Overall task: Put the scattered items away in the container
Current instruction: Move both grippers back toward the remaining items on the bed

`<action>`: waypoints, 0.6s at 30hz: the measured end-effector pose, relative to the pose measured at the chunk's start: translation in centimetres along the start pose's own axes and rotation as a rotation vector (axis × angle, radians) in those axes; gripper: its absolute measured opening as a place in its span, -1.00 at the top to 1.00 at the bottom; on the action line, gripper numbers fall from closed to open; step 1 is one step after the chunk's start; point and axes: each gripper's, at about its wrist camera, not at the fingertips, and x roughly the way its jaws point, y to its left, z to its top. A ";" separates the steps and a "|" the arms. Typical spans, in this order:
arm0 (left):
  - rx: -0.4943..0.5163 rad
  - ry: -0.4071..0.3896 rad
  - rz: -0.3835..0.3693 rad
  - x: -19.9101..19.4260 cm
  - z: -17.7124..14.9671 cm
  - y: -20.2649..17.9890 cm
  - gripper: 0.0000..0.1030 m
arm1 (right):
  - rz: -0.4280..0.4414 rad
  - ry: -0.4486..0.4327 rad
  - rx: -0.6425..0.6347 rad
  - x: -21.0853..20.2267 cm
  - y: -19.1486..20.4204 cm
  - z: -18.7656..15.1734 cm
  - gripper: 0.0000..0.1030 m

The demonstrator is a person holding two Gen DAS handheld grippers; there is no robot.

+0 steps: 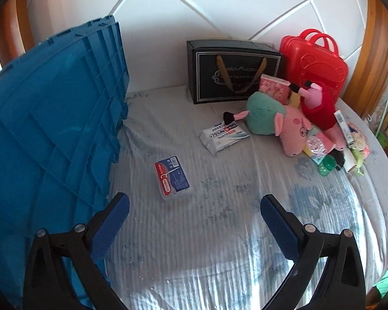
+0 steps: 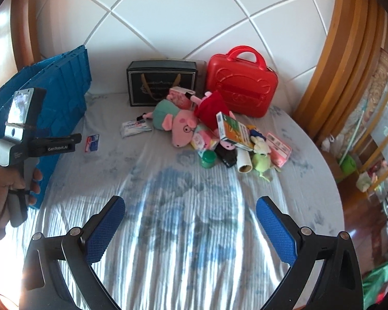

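A big blue crate (image 1: 51, 118) stands on the bed at the left; it also shows in the right wrist view (image 2: 51, 93). My left gripper (image 1: 194, 206) is open and empty, next to the crate, just short of a small floss-pick box (image 1: 172, 178). A wipes pack (image 1: 223, 135) lies farther on. A pile with a green-dressed pig plush (image 2: 177, 122), a red-dressed pig plush (image 2: 212, 108), a green-and-white box (image 2: 234, 131), a green cap (image 2: 208, 160) and a paper roll (image 2: 244, 162) lies at mid-right. My right gripper (image 2: 190, 206) is open and empty, well short of the pile.
A black gift box (image 2: 161, 82) and a red toy case (image 2: 241, 85) stand against the white padded headboard (image 2: 168, 13). The bed (image 2: 188, 232) has a striped grey sheet. Its right edge drops to a cluttered floor. The left handheld gripper body (image 2: 25, 139) is seen beside the crate.
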 end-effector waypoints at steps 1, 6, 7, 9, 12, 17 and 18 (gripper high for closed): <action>-0.010 0.019 0.006 1.2 0.2 0.2 -0.99 | 0.001 0.007 0.001 1.2 -0.2 -0.3 -0.99; -0.042 0.070 0.019 6.2 0.7 1.0 -0.99 | 0.000 0.051 0.032 9.3 -2.7 -0.9 -0.99; -0.045 0.071 0.026 6.9 0.7 1.0 -0.99 | 0.005 0.054 0.037 10.9 -3.2 -0.7 -0.99; -0.054 0.068 0.035 8.3 0.8 1.0 -0.99 | 0.028 0.062 0.038 14.1 -4.0 -0.2 -0.99; -0.063 0.072 0.071 10.6 0.9 0.8 -0.99 | 0.074 0.074 0.021 19.2 -4.4 0.6 -0.99; -0.090 0.100 0.132 13.6 1.0 0.9 -0.99 | 0.108 0.096 0.038 26.7 -5.0 1.2 -0.99; -0.094 0.110 0.124 14.2 1.0 0.9 -0.99 | 0.113 0.105 0.057 27.9 -5.4 1.3 -0.99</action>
